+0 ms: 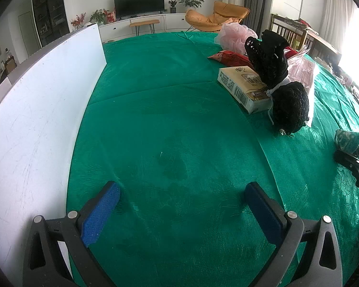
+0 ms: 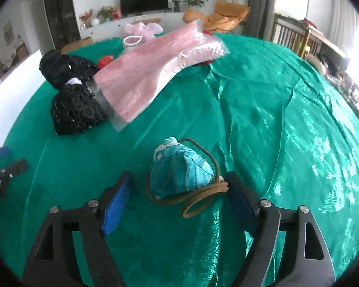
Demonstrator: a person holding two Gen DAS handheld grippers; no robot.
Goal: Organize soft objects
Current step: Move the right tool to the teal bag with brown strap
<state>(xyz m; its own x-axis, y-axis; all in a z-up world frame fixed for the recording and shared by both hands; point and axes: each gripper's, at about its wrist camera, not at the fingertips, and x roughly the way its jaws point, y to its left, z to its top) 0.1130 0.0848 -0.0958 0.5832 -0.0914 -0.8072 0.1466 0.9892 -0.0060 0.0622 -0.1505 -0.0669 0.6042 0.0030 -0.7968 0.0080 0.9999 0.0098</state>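
Green satin cloth (image 2: 263, 119) over the whole bench, creased at 1 to 3 o'clock in the right wrist view. One teal patterned pouch (image 2: 179, 169) with one brown cord loop (image 2: 198, 205), sitting between the right gripper (image 2: 179, 191) pads; jaws spread wide, blue left pad (image 2: 116, 209) clear of the pouch, dark right pad next to the cord, contact unclear. One black knitted bundle (image 2: 71, 95) tied at the waist with a white band, at 10 o'clock. One pink item in a clear plastic sleeve (image 2: 155, 71) at 11 to 12 o'clock, its near end against the black bundle. One pink mesh puff (image 2: 141, 30) at 12 o'clock, far edge.

Left wrist view: left gripper (image 1: 182, 196) jaws wide apart, nothing between, hovering over bare cloth. One white board (image 1: 36, 119) upright along 9 to 11 o'clock. One tissue pack (image 1: 241, 86) at 1 o'clock, touching the black bundle. One red packet (image 1: 229, 56) behind the tissue pack. Teal pouch at 3 o'clock, edge of view.
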